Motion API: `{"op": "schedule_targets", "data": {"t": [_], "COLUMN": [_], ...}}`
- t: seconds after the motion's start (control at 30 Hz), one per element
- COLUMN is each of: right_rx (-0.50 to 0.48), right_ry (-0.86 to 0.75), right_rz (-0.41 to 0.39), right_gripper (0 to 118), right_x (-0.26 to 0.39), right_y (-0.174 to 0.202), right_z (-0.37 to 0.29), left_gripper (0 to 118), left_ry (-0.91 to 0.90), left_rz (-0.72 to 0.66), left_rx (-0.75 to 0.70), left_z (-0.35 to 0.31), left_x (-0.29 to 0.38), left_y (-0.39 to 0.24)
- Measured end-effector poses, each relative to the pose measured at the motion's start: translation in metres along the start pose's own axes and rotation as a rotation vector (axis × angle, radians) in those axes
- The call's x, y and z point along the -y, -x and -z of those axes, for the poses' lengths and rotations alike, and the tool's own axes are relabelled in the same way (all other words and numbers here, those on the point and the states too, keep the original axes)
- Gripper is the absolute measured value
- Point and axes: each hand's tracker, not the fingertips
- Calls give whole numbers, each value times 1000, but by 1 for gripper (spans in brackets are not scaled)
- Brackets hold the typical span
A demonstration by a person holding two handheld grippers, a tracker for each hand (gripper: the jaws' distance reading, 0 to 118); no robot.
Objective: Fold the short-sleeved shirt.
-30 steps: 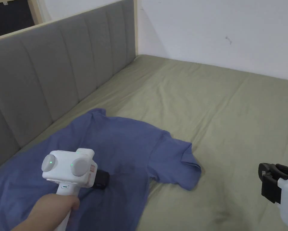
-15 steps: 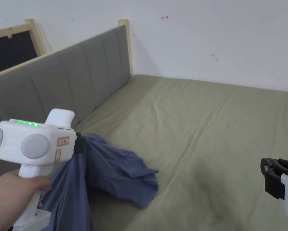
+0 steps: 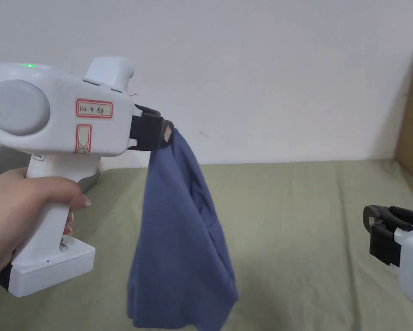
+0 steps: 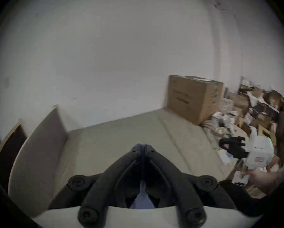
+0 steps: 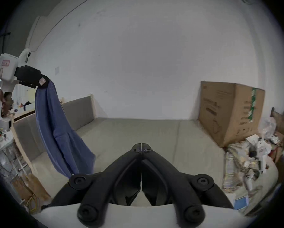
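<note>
Left fingers (image 3: 169, 134) clamp shirt (image 3: 181, 241) | right fingers (image 5: 141, 146) closed, empty | olive bed (image 3: 296, 224), white wall (image 3: 265, 64)

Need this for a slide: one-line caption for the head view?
Left gripper holds a bunched blue short-sleeved shirt hanging above the olive-green bed sheet; right gripper waits shut.

We see a bare white wall (image 3: 265, 64) behind an olive-sheeted bed (image 3: 296, 224), a grey padded headboard (image 5: 78, 114), and a cardboard box (image 5: 228, 109).
</note>
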Motion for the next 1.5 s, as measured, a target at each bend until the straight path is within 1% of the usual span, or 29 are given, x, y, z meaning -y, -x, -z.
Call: {"op": "schedule_targets", "data": {"t": [0.07,0.13,0.2,0.27,0.37,0.43,0.53,0.57,0.6,0.67,0.7,0.8,0.87,0.93,0.97,1.0,1.03,1.1,1.13,1.17,1.2,1.27,1.3,1.37,1.4,1.43,1.5], "right_rx": [58,81,104,129,163,172,174,178,177,171,168,168,158,152,150,151,154,161,165,168,171,172,173,177,179,185,199], "right_ry": [-8,-2,11,33,71,105,164,180,194,218,224,230,217,198,185,174,161,138,129,124,123,128,134,148,154,161,179], "right_rz": [7,28,50,66,83,102,120,120,120,121,120,110,113,115,113,111,108,105,103,103,104,107,107,113,116,120,129], "right_gripper": [0,0,0,0,0,0,0,0,0,0,0,0,0,0,0,0,0,0,0,0,0,0,0,0,0,0,0], "right_x": [0,2,8,17,34,46,65,70,74,80,82,81,77,73,71,70,69,69,69,70,70,71,72,74,74,76,79], "right_y": [-22,-40,-56,-69,-83,-90,-98,-99,-100,-101,-101,-100,-99,-96,-94,-93,-91,-89,-88,-88,-88,-89,-90,-95,-97,-100,-105], "right_z": [-9,-17,-20,-22,-20,-16,-8,-6,-4,0,1,3,2,0,-2,-4,-6,-8,-10,-10,-10,-9,-8,-5,-4,-3,0], "left_gripper": [0,0,0,0,0,0,2,12,36,105,109,107,107,107,105,100,88,10,0,0,0,0,0,0,0,0,0], "left_ry": [38,89,175,319,518,630,722,747,760,766,749,617,431,222,148,105,56,3,5,15,22,57,76,148,197,291,477], "left_rz": [38,61,40,-4,-41,-85,-183,-216,-249,-265,-269,-305,-316,-272,-265,-262,-273,-293,-301,-328,-372,-439,-432,-366,-351,-351,-349], "left_rx": [61,109,169,254,296,317,347,358,369,384,381,353,343,252,204,166,126,36,-31,-103,-104,-25,-40,-110,-97,-36,33], "left_z": [30,67,115,175,254,294,330,333,336,332,326,294,246,192,166,145,122,92,83,74,70,75,80,98,109,128,164], "left_x": [-6,-3,13,42,100,140,190,203,213,223,223,202,182,172,171,173,177,188,194,203,211,221,224,224,225,229,244], "left_y": [-29,-58,-81,-107,-147,-167,-188,-191,-192,-187,-182,-149,-125,-106,-98,-91,-84,-75,-73,-70,-65,-55,-55,-58,-57,-57,-69]}}
